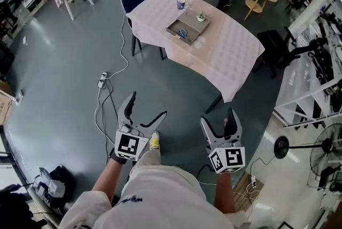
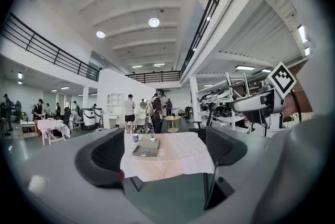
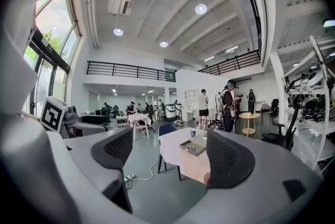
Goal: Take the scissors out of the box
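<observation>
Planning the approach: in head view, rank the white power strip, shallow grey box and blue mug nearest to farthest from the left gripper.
1. White power strip, on the floor, left.
2. Shallow grey box, on clothed table.
3. Blue mug, beyond it.

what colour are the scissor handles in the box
Blue; the scissors show best in the head view.

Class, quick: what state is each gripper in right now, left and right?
Left gripper: open, nothing between its jaws.
Right gripper: open, nothing between its jaws.
</observation>
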